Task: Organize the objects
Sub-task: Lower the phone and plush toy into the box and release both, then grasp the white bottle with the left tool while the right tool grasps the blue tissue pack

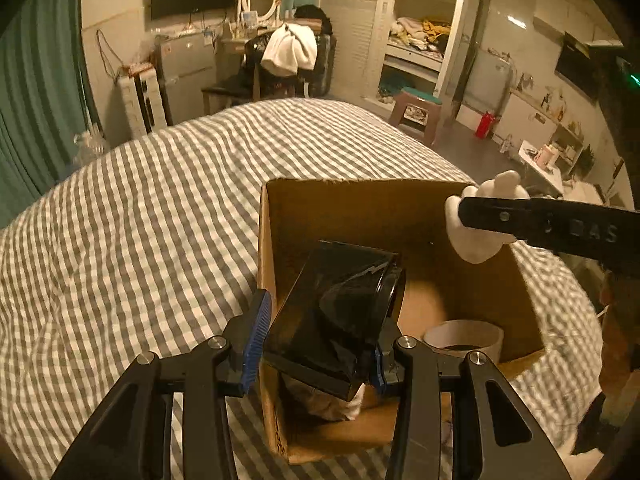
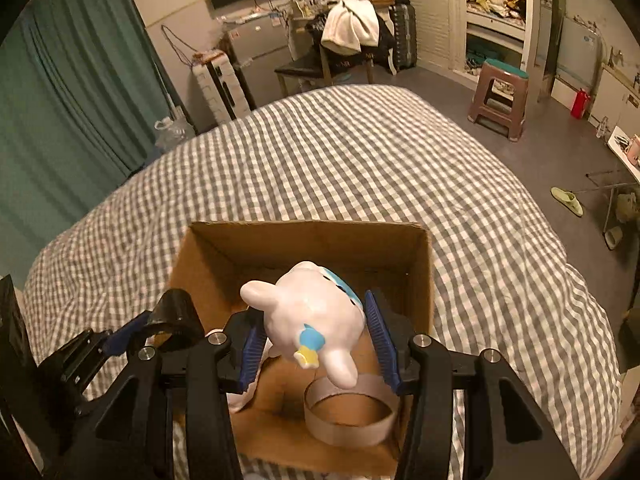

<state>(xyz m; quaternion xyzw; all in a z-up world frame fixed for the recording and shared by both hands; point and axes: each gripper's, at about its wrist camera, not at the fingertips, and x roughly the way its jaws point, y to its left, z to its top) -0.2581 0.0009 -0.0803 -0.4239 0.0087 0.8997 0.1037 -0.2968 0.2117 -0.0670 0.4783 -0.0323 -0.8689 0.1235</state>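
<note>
An open cardboard box (image 1: 360, 200) (image 2: 304, 228) sits on the checked bed. My left gripper (image 1: 316, 340) is shut on a dark, glossy black container (image 1: 340, 304) and holds it tilted over the box's left side; it also shows in the right wrist view (image 2: 176, 312). My right gripper (image 2: 316, 336) is shut on a white toy figure (image 2: 316, 312) with blue and yellow marks, above the box; the toy shows in the left wrist view (image 1: 480, 220). A roll of tape (image 2: 352, 412) (image 1: 464, 338) lies on the box floor.
The grey-and-white checked bed cover (image 1: 160, 220) (image 2: 360, 160) spreads around the box. Beyond the bed stand a chair with clothes (image 2: 348, 40), a stool (image 2: 500, 96), a suitcase (image 2: 220, 84) and open shelves (image 1: 420, 32). A slipper (image 2: 568, 200) lies on the floor.
</note>
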